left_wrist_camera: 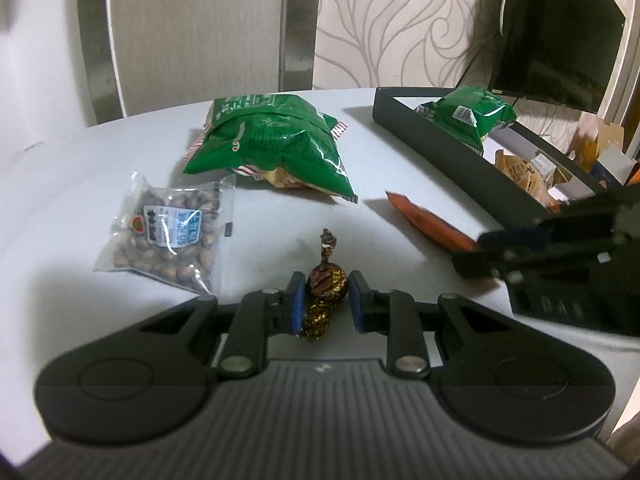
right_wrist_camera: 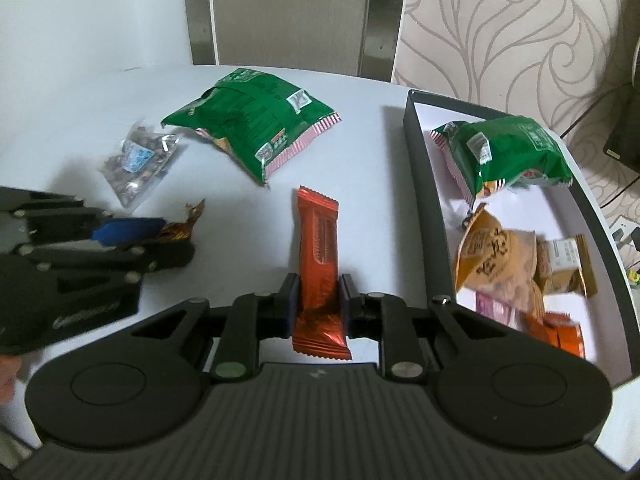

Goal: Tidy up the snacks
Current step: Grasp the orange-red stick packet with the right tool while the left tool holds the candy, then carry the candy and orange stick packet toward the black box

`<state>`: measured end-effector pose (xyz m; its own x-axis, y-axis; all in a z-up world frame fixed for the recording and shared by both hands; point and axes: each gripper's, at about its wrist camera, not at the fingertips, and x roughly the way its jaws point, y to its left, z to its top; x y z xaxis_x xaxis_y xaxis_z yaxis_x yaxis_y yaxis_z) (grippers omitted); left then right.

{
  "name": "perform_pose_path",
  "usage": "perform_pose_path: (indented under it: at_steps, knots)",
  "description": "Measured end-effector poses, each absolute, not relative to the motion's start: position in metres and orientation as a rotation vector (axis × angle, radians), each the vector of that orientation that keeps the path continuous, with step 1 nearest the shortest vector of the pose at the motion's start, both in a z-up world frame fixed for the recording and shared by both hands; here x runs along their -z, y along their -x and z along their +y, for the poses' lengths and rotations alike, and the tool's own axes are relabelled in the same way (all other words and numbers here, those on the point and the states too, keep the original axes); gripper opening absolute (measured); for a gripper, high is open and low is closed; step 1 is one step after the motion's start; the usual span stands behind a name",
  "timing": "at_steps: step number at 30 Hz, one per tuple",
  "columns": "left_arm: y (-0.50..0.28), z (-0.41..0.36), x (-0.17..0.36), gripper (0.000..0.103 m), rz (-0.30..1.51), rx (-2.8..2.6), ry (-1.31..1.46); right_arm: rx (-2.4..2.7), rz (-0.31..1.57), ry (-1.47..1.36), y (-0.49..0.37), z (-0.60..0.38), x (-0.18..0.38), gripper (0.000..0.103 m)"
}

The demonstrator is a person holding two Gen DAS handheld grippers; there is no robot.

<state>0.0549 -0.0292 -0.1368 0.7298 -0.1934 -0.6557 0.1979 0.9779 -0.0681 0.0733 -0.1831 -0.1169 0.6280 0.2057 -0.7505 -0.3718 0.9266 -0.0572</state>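
Left of the black tray [right_wrist_camera: 420, 200], the right gripper [right_wrist_camera: 318, 304] clamps the orange bar [right_wrist_camera: 319, 240] and the left gripper [left_wrist_camera: 325, 300] pinches the brown candy [left_wrist_camera: 326, 280] — lift each clear of the rim, then release inside.

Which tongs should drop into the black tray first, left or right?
Right. The right tongs grip the orange bar right beside the black tray; the left tongs, holding the brown candy, sit farther away.
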Motion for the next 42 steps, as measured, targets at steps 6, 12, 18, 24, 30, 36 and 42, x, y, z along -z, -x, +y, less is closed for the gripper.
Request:
perform_pose_path:
  at_steps: [6, 12, 18, 24, 30, 36, 42]
  knots:
    - [-0.055, -0.032, 0.135, 0.026, 0.715, 0.219, -0.020, -0.332, 0.818, 0.200, -0.050, -0.183, 0.112, 0.025]
    - [-0.059, -0.038, 0.122, 0.026, 0.686, 0.217, -0.039, -0.323, 0.796, 0.178, -0.030, -0.185, 0.102, 0.025]
    - [-0.062, -0.042, 0.107, 0.026, 0.646, 0.204, -0.049, -0.313, 0.775, 0.174, -0.014, -0.184, 0.094, 0.024]
    - [-0.060, -0.040, 0.103, 0.026, 0.638, 0.201, -0.047, -0.301, 0.745, 0.152, -0.002, -0.189, 0.083, 0.024]
    - [-0.055, -0.038, 0.101, 0.026, 0.628, 0.209, -0.043, -0.304, 0.687, 0.154, 0.008, -0.190, 0.064, 0.024]
    - [-0.052, -0.040, 0.100, 0.026, 0.623, 0.217, -0.038, -0.266, 0.644, 0.134, 0.003, -0.206, 0.047, 0.024]
    - [-0.053, -0.049, 0.095, 0.026, 0.615, 0.223, -0.045, -0.189, 0.640, 0.096, -0.007, -0.236, 0.046, 0.024]
